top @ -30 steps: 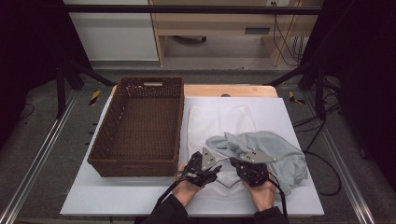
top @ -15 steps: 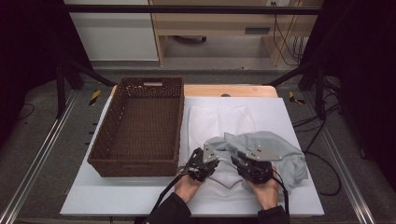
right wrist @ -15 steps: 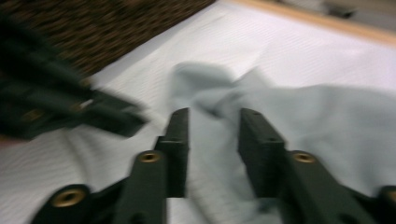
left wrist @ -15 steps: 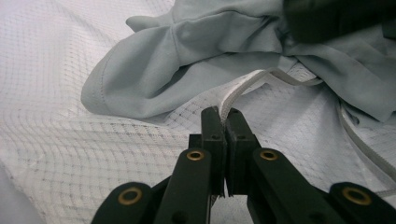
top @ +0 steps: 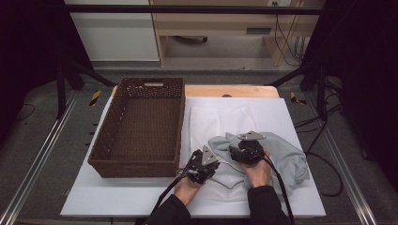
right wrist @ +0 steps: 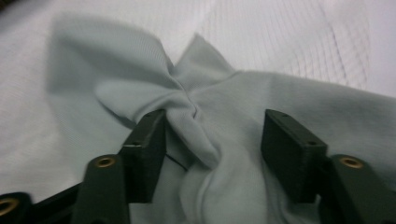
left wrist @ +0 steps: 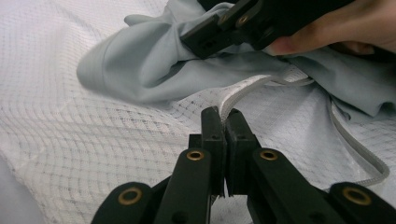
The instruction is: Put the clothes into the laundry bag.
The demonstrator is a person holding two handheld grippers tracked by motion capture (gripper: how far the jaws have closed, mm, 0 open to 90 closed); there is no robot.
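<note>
We've got a dark brown woven wicker basket (top: 136,129), rectangular with handle slots, sitting on the left half of the white tabletop (top: 117,197), right next to the laundry. Behind the white top a light wooden board edge (top: 232,90) peeks out, and past that we see a pale wooden shelf unit (top: 220,28) with black cables (top: 284,35) hanging at its right. Grey metal rails (top: 35,171) run along the floor on both sides.

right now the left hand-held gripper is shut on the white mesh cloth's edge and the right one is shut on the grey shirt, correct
Not quite. The right hand-held gripper is open: in the right gripper view its jaws stand apart around a fold of the grey shirt. The left hand-held gripper is indeed shut on the white mesh cloth's edge.
</note>
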